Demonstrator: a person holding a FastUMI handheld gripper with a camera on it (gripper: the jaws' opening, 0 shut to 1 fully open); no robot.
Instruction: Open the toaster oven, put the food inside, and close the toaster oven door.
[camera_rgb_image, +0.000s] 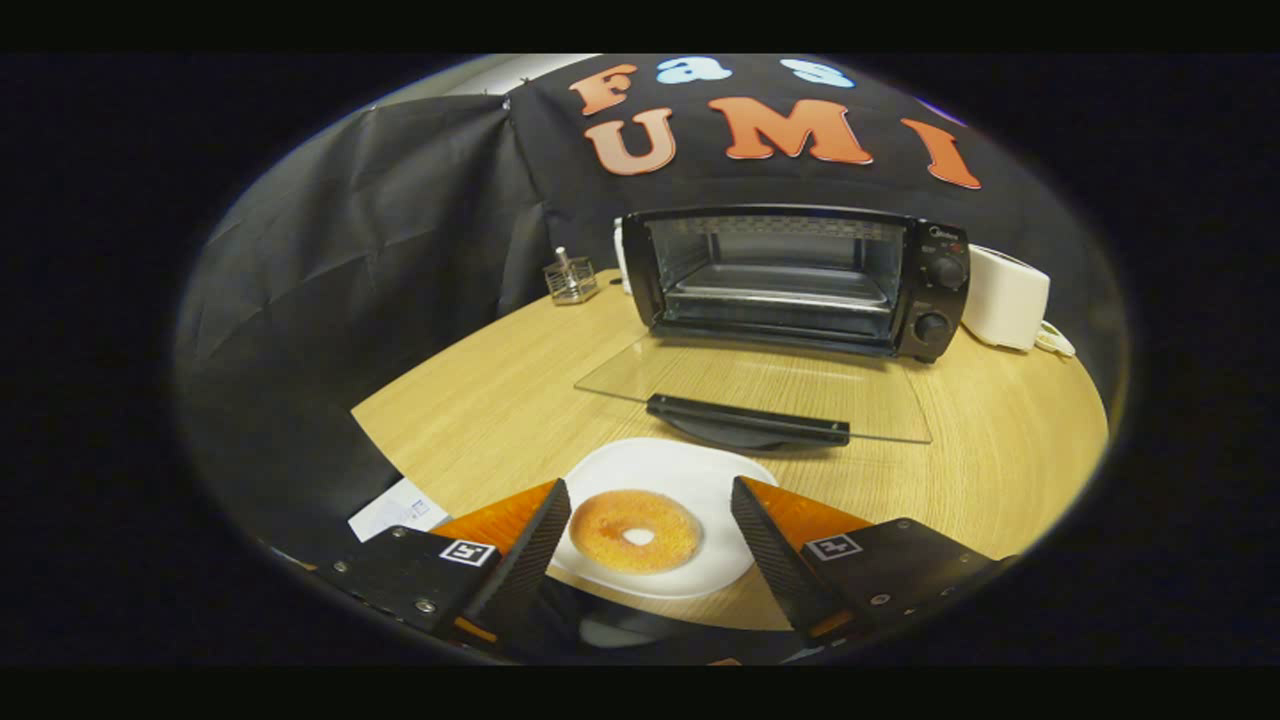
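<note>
A black toaster oven (800, 280) stands at the far side of the round wooden table (480, 400). Its glass door (760, 385) lies folded down flat toward me, the black handle (748, 420) at its near edge. Inside, a metal tray (780, 285) sits on the rack. A golden ring-shaped doughnut (636, 530) rests on a white plate (680, 470) just this side of the door handle. My gripper (650, 495) is open, with its fingers either side of the doughnut and a gap between each pad and the food.
A white appliance (1005, 297) with a cord stands right of the oven. A small wire holder (571, 279) sits at the oven's left. A white paper slip (400, 508) lies at the table's near left edge. Black cloth walls surround the table.
</note>
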